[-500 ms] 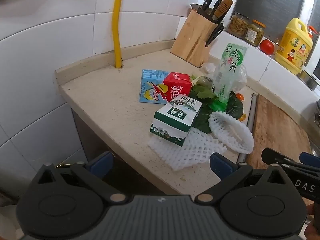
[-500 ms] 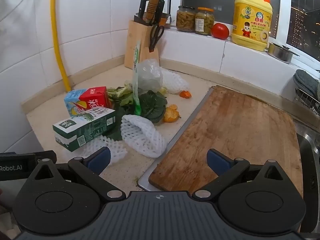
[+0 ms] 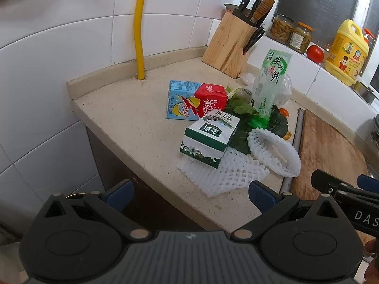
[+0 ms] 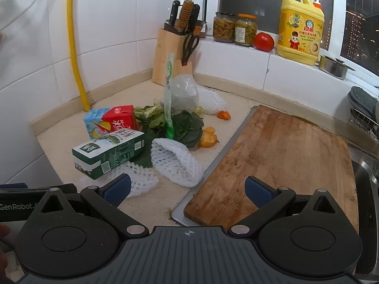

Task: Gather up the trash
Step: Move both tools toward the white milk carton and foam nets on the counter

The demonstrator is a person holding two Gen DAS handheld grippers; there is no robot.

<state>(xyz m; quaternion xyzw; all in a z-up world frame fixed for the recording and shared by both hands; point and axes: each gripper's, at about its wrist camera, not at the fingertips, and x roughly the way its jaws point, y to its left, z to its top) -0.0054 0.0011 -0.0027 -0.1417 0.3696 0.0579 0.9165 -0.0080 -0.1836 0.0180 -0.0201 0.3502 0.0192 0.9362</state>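
kitchen counter (image 3: pixel 132 118) in the tiled corner, with trash piled near the wooden cutting board (image 4: pixel 284 156).
my left gripper (image 3: pixel 189 193) and my right gripper (image 4: pixel 187 188) both stand wide open and hold nothing, back from the counter edge. the green milk carton (image 3: pixel 208 139) lies on white foam netting (image 3: pixel 227 172), with a red carton (image 3: pixel 210 100), a blue carton (image 3: pixel 176 99), green leaves (image 4: pixel 187 127) and orange peel (image 4: pixel 208 139) just behind.
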